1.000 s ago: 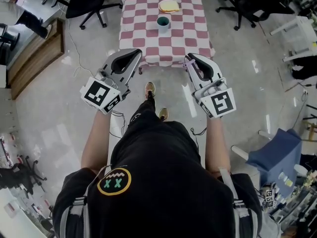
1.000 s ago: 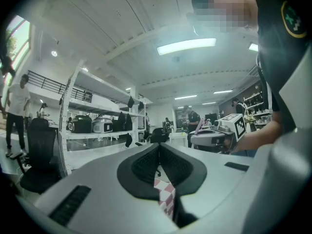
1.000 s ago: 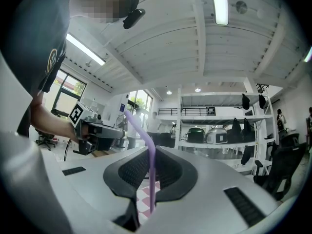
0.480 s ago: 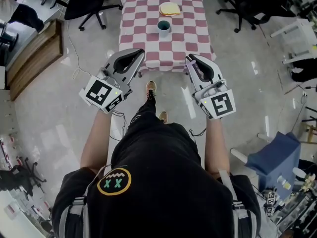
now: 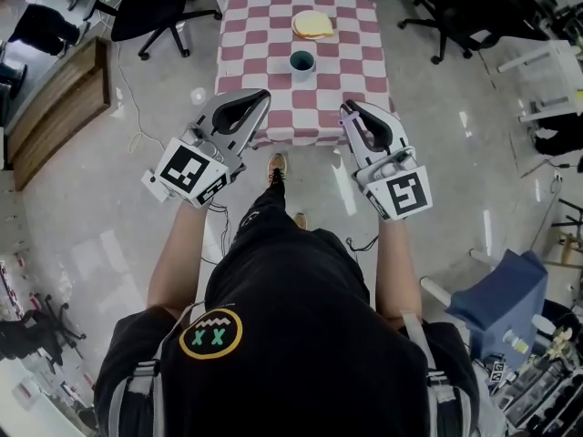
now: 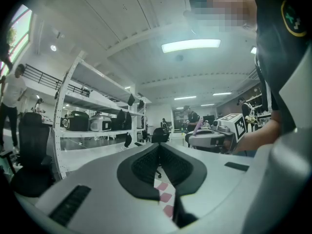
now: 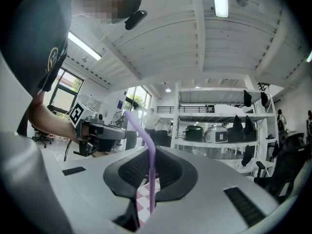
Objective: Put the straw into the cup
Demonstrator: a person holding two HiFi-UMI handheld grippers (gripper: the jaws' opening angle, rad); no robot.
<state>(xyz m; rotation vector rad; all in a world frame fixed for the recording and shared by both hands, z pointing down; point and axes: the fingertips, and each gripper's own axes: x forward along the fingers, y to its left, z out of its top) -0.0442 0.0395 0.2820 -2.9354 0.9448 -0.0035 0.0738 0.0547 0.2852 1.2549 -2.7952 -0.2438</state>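
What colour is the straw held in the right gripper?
Light purple straw, clearest in the right gripper view.

A lab workroom: office chairs, metal shelving holding cookers.

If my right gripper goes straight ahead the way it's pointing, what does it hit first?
Probably the near edge of the checkered table, unless the right gripper, holding the purple straw, passes above it. Its height is unclear.
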